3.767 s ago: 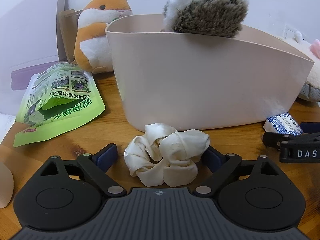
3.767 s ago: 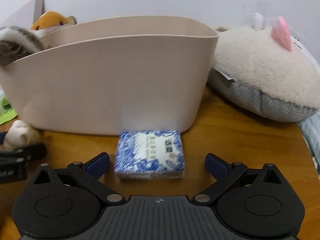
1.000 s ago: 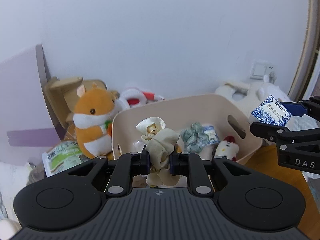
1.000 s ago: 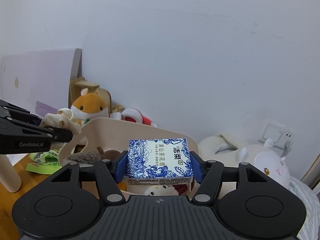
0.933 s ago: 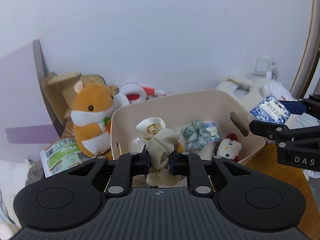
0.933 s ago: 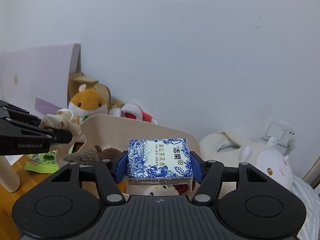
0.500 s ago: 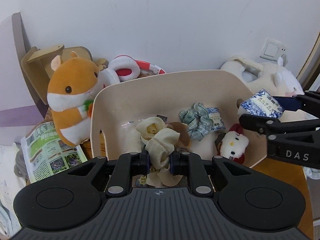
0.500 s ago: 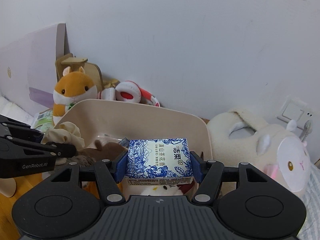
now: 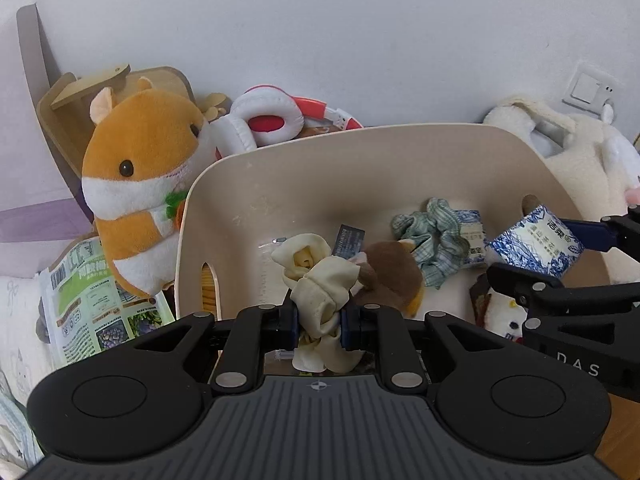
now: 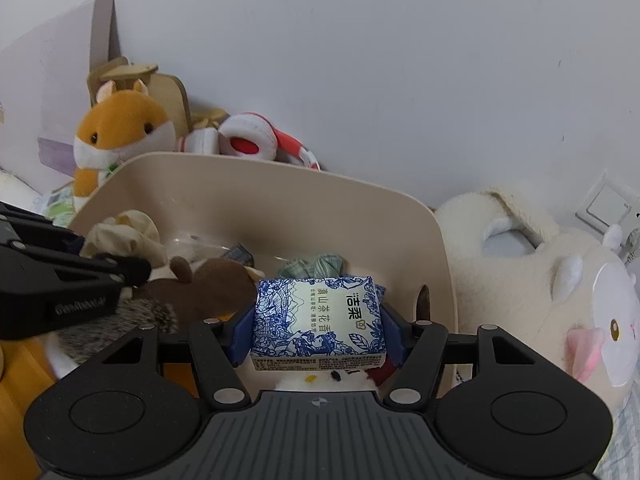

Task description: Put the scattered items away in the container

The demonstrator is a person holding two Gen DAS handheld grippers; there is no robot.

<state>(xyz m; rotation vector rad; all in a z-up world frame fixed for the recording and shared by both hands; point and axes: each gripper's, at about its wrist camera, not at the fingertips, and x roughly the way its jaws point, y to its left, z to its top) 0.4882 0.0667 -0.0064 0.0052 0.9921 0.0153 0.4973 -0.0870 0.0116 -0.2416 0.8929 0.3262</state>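
My left gripper [image 9: 319, 326] is shut on a cream scrunchie [image 9: 316, 280] and holds it above the left part of the beige tub [image 9: 360, 152]. My right gripper [image 10: 318, 334] is shut on a blue-and-white tissue pack [image 10: 318, 320] above the tub's [image 10: 248, 184] right part; the pack also shows in the left wrist view [image 9: 536, 246]. Inside the tub lie a green scrunchie [image 9: 432, 248], a brown plush [image 9: 390, 276], a second tissue pack [image 9: 472, 240] and a small white plush [image 9: 500, 316].
An orange hamster plush [image 9: 136, 184] and a green printed bag [image 9: 96, 304] sit left of the tub. Red-and-white headphones [image 9: 272, 120] lie behind it. A large cream plush [image 10: 540, 280] lies to the right, by a wall socket [image 9: 588, 90].
Both grippers have moved forward and tilted down over the tub, each still holding its item. The tub's inside now fills more of both views.
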